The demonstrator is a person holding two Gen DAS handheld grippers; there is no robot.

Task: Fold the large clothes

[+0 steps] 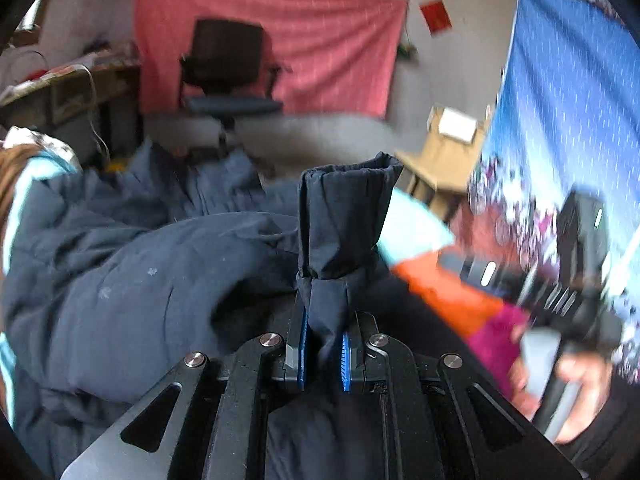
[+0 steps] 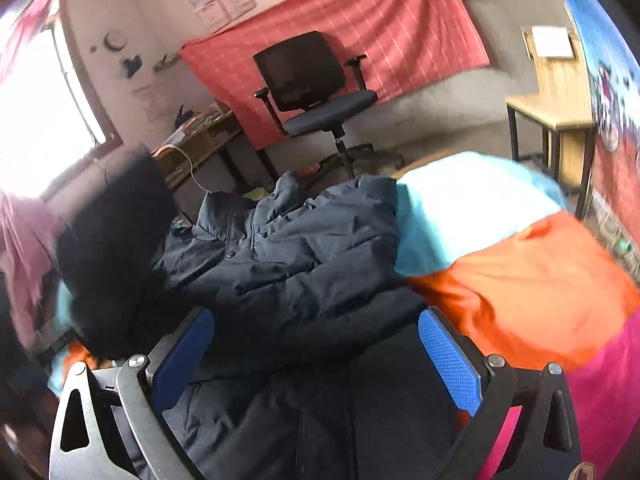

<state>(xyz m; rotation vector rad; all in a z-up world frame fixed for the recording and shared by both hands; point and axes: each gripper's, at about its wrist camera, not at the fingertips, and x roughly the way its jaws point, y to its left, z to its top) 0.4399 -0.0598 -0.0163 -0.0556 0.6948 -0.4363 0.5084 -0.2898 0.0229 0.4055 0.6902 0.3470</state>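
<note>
The left gripper (image 1: 323, 356) is pinching the sleeve cuff (image 1: 348, 220) of the navy padded jacket (image 2: 288, 248) between its jaws. The right gripper (image 2: 316, 356) is gaping empty above the rumpled jacket, sprawling on the colour-block sheet (image 2: 520, 264). Folding is seemingly barely starting.

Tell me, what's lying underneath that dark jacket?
Under the navy jacket lies a cloth in light blue, orange and pink panels, showing to its right. How far it runs beneath, and what supports it, is covered.

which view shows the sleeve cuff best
Left wrist view: the sleeve cuff stands centred, pinched by the left gripper. Right wrist view shows only the jacket body, with no cuff clearly visible.
</note>
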